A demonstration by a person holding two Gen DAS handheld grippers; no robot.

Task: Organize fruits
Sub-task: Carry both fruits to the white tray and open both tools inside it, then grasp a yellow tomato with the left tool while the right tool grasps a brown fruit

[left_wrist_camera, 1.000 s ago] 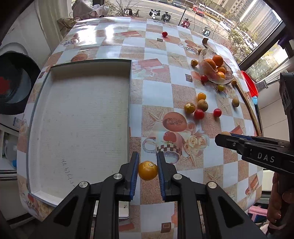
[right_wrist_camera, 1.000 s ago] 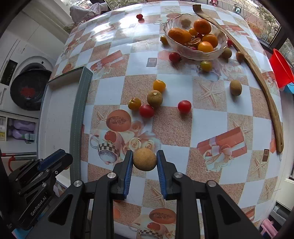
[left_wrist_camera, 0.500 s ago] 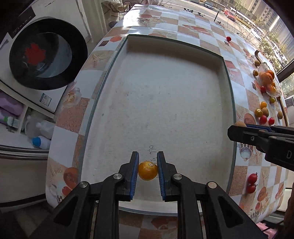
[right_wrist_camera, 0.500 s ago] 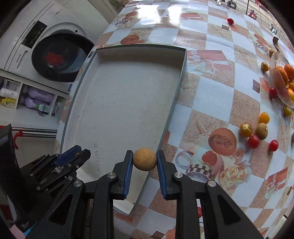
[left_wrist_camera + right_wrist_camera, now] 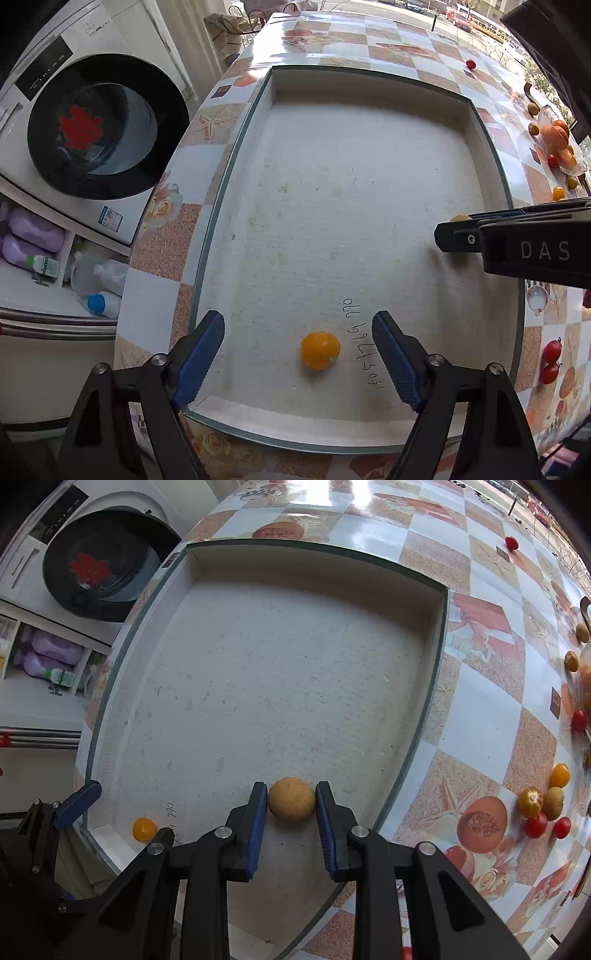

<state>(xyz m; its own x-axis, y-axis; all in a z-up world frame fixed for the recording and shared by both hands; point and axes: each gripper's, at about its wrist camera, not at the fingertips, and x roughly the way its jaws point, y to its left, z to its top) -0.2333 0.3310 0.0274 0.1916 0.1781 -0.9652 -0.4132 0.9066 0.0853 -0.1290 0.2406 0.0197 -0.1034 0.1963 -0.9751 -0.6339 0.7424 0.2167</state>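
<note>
A white foam tray [image 5: 354, 192] lies on the patterned table. An orange tomato [image 5: 320, 350] rests on the tray floor near its front edge, between the wide-open fingers of my left gripper [image 5: 299, 356], touching neither. It also shows in the right wrist view [image 5: 144, 829]. My right gripper [image 5: 291, 805] is shut on a round tan fruit [image 5: 291, 799] and holds it over the tray [image 5: 295, 672]; it shows from the side in the left wrist view [image 5: 480, 232]. Several loose fruits [image 5: 543, 803] lie on the table to the right.
A glass bowl of oranges [image 5: 556, 138] stands at the far right of the table. A red tomato [image 5: 511, 542] lies far back. A washing machine [image 5: 92, 125] and bottles [image 5: 37, 240] stand left of the table's edge.
My left gripper has opened and let go of the orange tomato, which now lies on the tray floor. My right gripper has carried the tan fruit from the tray's edge to over the tray.
</note>
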